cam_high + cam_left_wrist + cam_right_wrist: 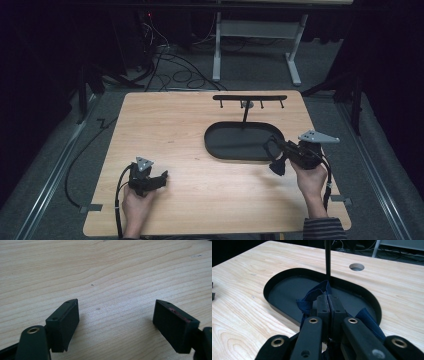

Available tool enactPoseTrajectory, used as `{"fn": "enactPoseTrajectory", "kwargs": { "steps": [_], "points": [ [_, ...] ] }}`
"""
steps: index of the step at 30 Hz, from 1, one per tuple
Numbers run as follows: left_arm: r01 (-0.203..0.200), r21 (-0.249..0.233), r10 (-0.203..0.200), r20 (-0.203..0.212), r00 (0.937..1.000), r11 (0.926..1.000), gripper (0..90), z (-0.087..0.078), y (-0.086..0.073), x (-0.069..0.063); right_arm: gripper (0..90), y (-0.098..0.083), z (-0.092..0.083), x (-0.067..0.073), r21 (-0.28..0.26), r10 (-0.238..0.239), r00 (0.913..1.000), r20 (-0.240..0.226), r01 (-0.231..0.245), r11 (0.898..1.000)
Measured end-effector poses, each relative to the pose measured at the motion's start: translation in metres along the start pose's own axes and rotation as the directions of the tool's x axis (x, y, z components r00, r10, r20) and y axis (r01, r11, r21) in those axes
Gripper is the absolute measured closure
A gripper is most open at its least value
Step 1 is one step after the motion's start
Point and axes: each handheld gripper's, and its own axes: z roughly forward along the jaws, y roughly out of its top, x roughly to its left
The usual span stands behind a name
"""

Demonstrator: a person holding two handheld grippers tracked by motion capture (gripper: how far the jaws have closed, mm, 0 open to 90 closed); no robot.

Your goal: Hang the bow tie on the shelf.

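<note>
- The left gripper rests low on the wooden table at about seven o'clock, its jaws spread wide with nothing between them.
- The right gripper, at four o'clock, is clamped on a dark blue strap above the near rim of the black oval tray.

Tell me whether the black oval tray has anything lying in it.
Empty. The tray shows a bare dark floor in the high view; the blue strap is pinched in the shut right gripper, held above the tray's near rim.
</note>
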Motion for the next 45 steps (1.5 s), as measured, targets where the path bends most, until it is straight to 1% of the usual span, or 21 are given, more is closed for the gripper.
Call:
{"fn": "enactPoseTrajectory", "kwargs": {
  "steps": [5,12,15,23,27,30,33,39,42,45],
  "points": [
    [0.000,-0.001,0.000,0.000,1.0000,1.0000,21.5,0.000,0.000,0.000,90.0,0.007,-0.001,-0.004,-0.006,0.005,0.9999,0.012,-0.005,1.000],
    [0.000,0.000,0.000,0.000,1.0000,1.0000,21.5,0.000,0.000,0.000,90.0,0.018,-0.006,-0.016,-0.044,0.022,0.9991,0.038,-0.020,0.999],
    [0.000,0.000,0.000,-0.001,1.0000,1.0000,21.5,0.000,0.000,0.000,90.0,0.023,-0.008,-0.019,-0.058,0.031,0.9987,0.039,-0.029,0.998],
    [0.000,0.000,0.000,0.000,1.0000,1.0000,21.5,0.000,0.000,0.000,90.0,0.035,-0.002,-0.023,-0.049,0.022,0.9989,0.040,-0.020,0.999],
    [0.000,0.000,0.000,0.000,1.0000,1.0000,21.5,0.000,0.000,0.000,90.0,0.042,0.000,-0.025,-0.061,0.024,0.9989,0.041,-0.021,0.998],
    [-0.001,0.000,0.001,0.000,1.0000,1.0000,21.5,0.000,0.000,0.000,90.0,0.047,-0.001,-0.030,-0.069,0.037,0.9987,0.036,-0.034,0.997],
    [-0.001,0.000,0.001,-0.001,1.0000,1.0000,21.5,0.000,0.000,0.000,90.0,0.052,-0.001,-0.034,-0.077,0.048,0.9980,0.042,-0.044,0.996],
    [-0.002,0.001,0.002,-0.001,1.0000,1.0000,21.5,0.000,0.000,0.000,90.0,0.061,-0.001,-0.037,-0.093,0.048,0.9980,0.040,-0.045,0.995],
    [-0.001,0.000,0.001,-0.001,1.0000,1.0000,21.5,0.000,0.000,0.000,90.0,0.065,-0.001,-0.038,-0.089,0.041,0.9978,0.053,-0.037,0.995],
    [0.000,0.000,0.000,0.000,1.0000,1.0000,21.6,0.000,0.000,0.000,90.0,0.069,0.000,-0.042,-0.088,0.049,0.9970,0.060,-0.043,0.995]
  ]
}}
